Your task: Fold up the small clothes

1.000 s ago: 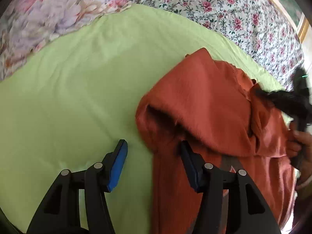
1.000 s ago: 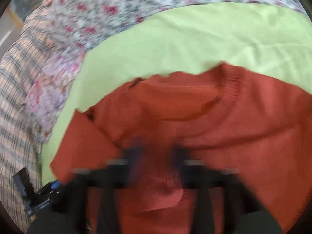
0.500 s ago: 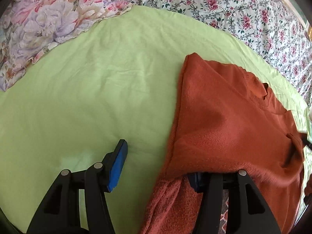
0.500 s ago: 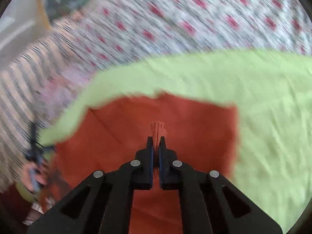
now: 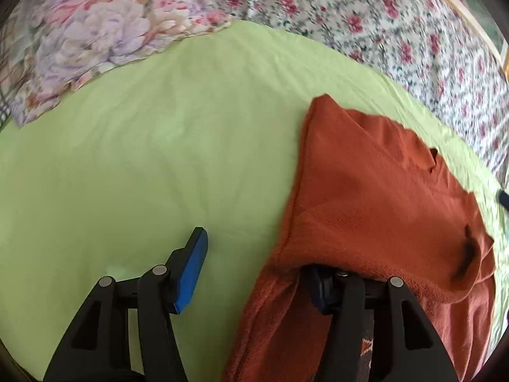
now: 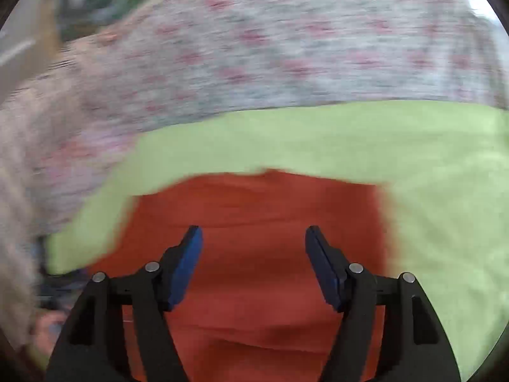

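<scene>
A rust-orange knitted sweater [image 5: 381,191] lies folded on a lime-green sheet [image 5: 143,159]. My left gripper [image 5: 257,273] stands open at the sweater's left edge. Its left pad [image 5: 192,267] is over bare sheet, and the folded layer drapes over its right finger [image 5: 321,289] and hides the tip. In the blurred right wrist view my right gripper [image 6: 254,254] hovers above the sweater [image 6: 254,210]; its jaws are opening and nothing is between the pads. A dark tip [image 5: 504,199] at the far right edge of the left wrist view may be that gripper.
A white bedsheet with red flowers [image 5: 397,31] surrounds the green sheet at the back and right. A pink and lilac floral cloth [image 5: 95,31] lies at the back left. A wooden edge [image 5: 470,22] runs along the far right.
My right gripper was shut on a pinch of the sweater; it has let go, opened wide and drawn back upward. The folded layer now lies flat over my left gripper's right finger.
</scene>
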Demonstrator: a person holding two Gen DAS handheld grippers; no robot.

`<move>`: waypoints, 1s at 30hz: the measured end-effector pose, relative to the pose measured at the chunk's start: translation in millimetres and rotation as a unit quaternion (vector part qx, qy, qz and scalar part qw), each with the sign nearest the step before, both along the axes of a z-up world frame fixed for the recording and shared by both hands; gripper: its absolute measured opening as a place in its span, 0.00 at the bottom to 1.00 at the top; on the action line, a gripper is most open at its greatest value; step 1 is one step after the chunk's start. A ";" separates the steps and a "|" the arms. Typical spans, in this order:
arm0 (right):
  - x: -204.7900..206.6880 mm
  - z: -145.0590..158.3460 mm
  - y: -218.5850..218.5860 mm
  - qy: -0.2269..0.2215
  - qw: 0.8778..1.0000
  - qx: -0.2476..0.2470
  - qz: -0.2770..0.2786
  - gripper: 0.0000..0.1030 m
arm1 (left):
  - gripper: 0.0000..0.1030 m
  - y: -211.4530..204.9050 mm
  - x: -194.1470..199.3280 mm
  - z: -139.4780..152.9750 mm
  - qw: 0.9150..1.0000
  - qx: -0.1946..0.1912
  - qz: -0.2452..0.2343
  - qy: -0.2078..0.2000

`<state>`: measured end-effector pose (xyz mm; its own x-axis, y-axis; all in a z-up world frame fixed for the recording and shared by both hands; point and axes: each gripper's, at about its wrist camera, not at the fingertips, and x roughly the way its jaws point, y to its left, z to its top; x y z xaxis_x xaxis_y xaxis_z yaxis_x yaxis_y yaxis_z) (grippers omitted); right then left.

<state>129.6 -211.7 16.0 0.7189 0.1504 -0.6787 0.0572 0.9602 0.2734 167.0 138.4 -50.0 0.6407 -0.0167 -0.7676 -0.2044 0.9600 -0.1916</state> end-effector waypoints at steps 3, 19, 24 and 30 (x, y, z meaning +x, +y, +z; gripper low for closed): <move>75.6 -26.0 44.6 0.038 0.988 0.094 0.113 0.67 | 0.57 7.1 -5.5 -0.2 1.000 -0.017 0.007 -0.010; 260.3 -110.0 179.2 0.159 0.950 0.032 0.265 0.05 | 0.51 23.6 -15.4 -6.7 0.996 -0.070 0.027 -0.056; 253.7 -116.4 168.2 0.161 0.963 0.057 0.207 0.10 | 0.52 33.7 -19.4 -4.6 0.993 -0.107 0.012 -0.050; 169.8 -54.6 88.6 0.121 0.985 0.000 0.124 0.38 | 0.53 36.1 -43.4 8.2 0.992 -0.115 -0.026 -0.036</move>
